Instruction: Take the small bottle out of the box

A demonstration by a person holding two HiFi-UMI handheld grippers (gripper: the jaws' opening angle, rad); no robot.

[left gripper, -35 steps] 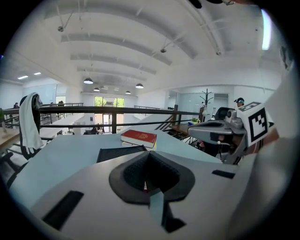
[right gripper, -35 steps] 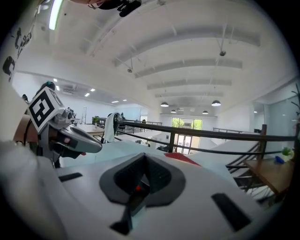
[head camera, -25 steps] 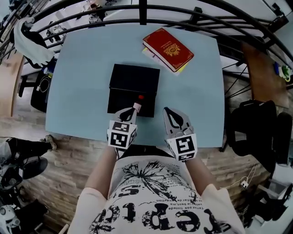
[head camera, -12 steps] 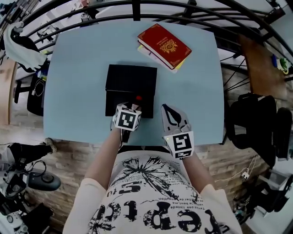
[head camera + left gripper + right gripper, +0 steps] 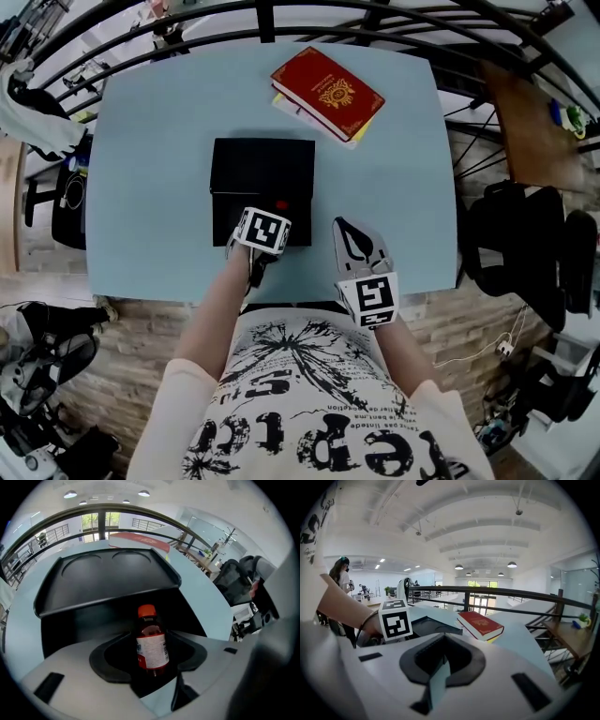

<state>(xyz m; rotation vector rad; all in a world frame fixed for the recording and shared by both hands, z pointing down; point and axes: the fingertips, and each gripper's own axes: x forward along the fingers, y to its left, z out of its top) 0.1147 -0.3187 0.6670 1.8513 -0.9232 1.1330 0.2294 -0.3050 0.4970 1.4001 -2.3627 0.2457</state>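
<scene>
A small bottle (image 5: 151,644) with a red cap and white label stands upright in the open black box (image 5: 261,169); from the head view only its red cap (image 5: 281,204) shows. My left gripper (image 5: 274,217) points steeply down over the box's near end. Its jaws have just been opening and stand wide on either side of the bottle, not pressing it. The left gripper (image 5: 147,646) sees the box's raised lid (image 5: 108,581) behind the bottle. My right gripper (image 5: 346,228) hovers over the table to the right of the box, its fingers together and holding nothing.
A red book (image 5: 327,94) lies on yellow and white sheets at the far right of the light blue table (image 5: 150,141); the right gripper view also shows this book (image 5: 480,625). A black railing runs behind the table's far edge. Wooden floor lies below the near edge.
My left gripper has moved forward and down onto the box's near end, tipping to point steeply downward. The right gripper has hardly shifted.
</scene>
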